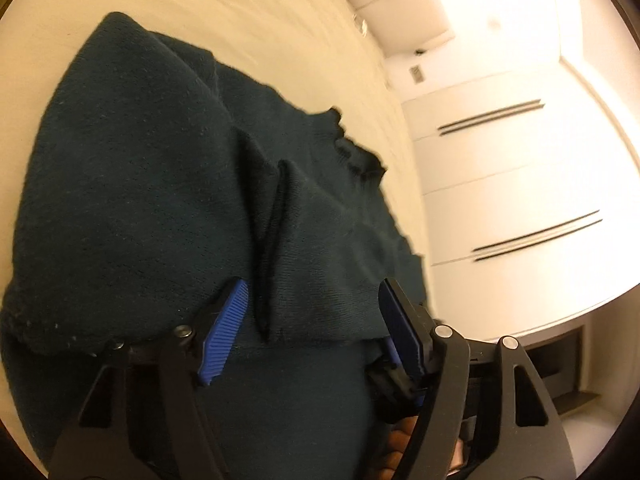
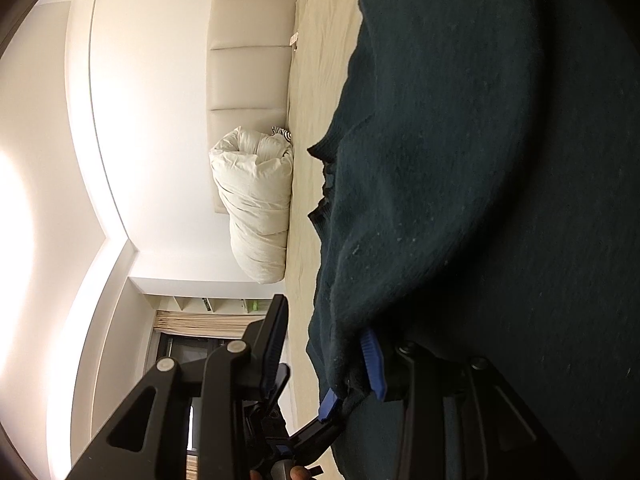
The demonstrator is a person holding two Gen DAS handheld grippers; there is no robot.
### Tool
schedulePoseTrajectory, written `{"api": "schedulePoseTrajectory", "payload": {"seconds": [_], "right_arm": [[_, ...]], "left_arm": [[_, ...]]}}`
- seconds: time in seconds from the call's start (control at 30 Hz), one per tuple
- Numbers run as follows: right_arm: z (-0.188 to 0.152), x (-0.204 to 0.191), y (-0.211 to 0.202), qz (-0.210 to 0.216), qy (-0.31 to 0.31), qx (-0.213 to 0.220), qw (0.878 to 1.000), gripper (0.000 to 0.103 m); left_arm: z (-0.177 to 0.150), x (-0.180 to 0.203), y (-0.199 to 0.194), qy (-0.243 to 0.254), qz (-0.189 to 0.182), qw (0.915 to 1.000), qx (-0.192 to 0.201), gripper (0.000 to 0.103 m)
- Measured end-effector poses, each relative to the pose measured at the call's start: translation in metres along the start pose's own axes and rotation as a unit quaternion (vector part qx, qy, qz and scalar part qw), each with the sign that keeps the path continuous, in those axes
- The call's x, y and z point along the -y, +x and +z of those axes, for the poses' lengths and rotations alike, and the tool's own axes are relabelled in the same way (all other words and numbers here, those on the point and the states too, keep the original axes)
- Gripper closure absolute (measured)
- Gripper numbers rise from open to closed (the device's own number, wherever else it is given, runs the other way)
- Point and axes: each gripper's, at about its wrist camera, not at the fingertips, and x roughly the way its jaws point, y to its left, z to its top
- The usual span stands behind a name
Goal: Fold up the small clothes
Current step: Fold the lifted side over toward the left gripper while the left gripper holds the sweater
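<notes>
Blue-padded left gripper (image 1: pixel 312 300) stands released, jaws wide over a dark green sweater (image 1: pixel 140 184) on the bed (image 1: pixel 248 28); right gripper (image 2: pixel 324 340) jaws part-open, one pad against its edge.

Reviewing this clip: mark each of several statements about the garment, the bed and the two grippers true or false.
1. The garment is dark green knit. True.
2. It lies on a wooden floor. False: it lies on a cream bed sheet.
3. The left gripper has its jaws apart. True.
4. A rolled white duvet sits by the headboard. True.
5. The right gripper is clear of the cloth. False: cloth hangs between its jaws.
</notes>
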Motion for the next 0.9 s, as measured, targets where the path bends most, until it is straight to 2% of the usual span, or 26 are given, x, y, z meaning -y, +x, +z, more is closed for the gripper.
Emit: {"api": "schedulePoseTrajectory", "payload": {"seconds": [0.07,0.13,0.17,0.2,0.27,0.37,0.53,0.73,0.9], "right_arm": [[0.000,-0.001,0.001,-0.002,-0.001,-0.001,1.000,0.065],[-0.002,-0.002,0.002,-0.003,-0.004,-0.005,1.000,0.065],[-0.003,-0.002,0.002,-0.002,-0.005,-0.008,1.000,0.065],[-0.004,-0.002,0.002,-0.002,-0.006,-0.009,1.000,0.065],[-0.005,-0.003,0.000,-0.003,-0.010,-0.011,1.000,0.064],[-0.007,-0.003,-0.004,-0.009,-0.021,-0.009,1.000,0.059],[-0.017,-0.006,-0.009,-0.005,-0.022,-0.012,1.000,0.047],[-0.035,-0.011,0.006,-0.011,-0.012,-0.040,0.999,0.045],[-0.036,-0.010,0.019,-0.014,0.010,-0.037,0.999,0.045]], "left_arm": [[0.002,-0.001,0.003,-0.005,0.001,1.0000,0.006,0.036],[0.006,0.001,0.013,-0.014,0.020,0.9997,0.008,0.050],[0.008,0.004,0.020,-0.013,0.027,0.9995,0.005,0.070],[0.009,0.006,0.024,-0.009,0.030,0.9995,-0.005,0.083],[0.009,0.013,0.029,0.012,0.044,0.9989,-0.015,0.091],[0.008,0.026,0.027,0.037,0.057,0.9976,-0.010,0.093],[0.022,0.057,0.010,0.052,0.035,0.9980,0.009,0.093],[0.035,0.098,0.005,0.079,0.010,0.9968,0.002,0.093],[0.033,0.097,0.017,0.075,0.036,0.9964,-0.016,0.093]]}}
